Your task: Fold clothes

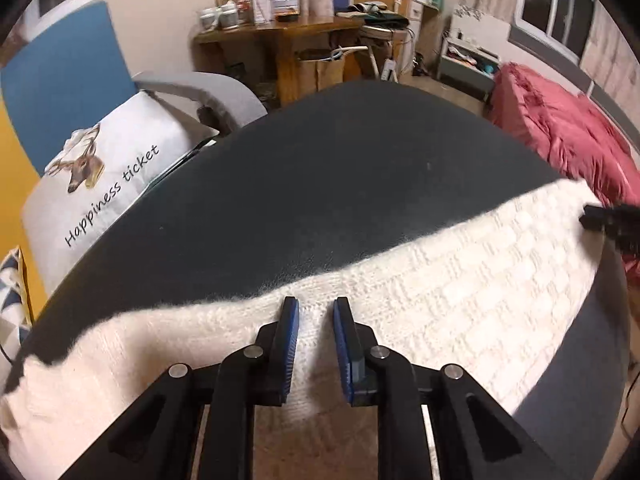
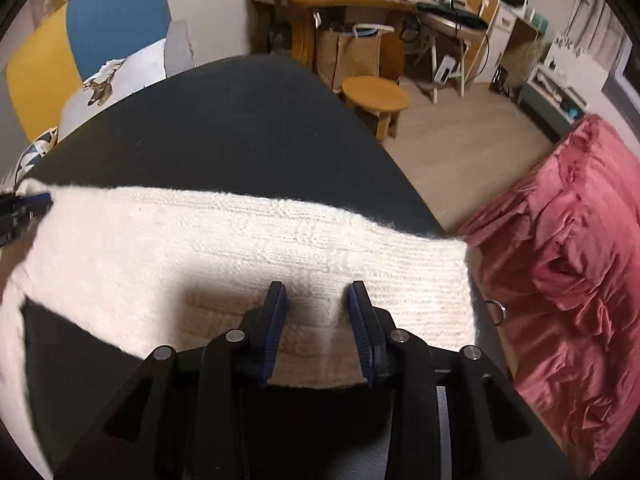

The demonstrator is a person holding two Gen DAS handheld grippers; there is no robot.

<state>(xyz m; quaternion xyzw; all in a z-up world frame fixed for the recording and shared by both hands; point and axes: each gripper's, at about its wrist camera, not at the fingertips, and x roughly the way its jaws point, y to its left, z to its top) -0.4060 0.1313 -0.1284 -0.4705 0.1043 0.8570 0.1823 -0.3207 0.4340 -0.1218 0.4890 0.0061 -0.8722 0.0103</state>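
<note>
My left claw (image 1: 316, 304) hangs over the near-left part of the cream knit sweater (image 1: 460, 288), its blue pads parted with a narrow gap and nothing pinched between them; the knit simply lies flat beneath. My right claw (image 2: 318, 290) is likewise released, its jaws standing a little wider, poised above the right end of the same sweater (image 2: 248, 240) with no cloth caught in it. Each claw shows at the edge of the other's view, so I have one at either end of the garment. The sweater lies as a long, narrow band across the dark tabletop (image 1: 320, 168), its far edge fairly straight, its right end squared off near the tabletop's rim. In the right view a lower layer shows under the near edge, so I judge at least one lengthwise fold is already made. What looks left is bringing the ends together into a compact bundle and tidying the left end, which still sags unevenly. Beyond the tabletop, a red blanket (image 2: 560, 240) sits to the right, well apart.
</note>
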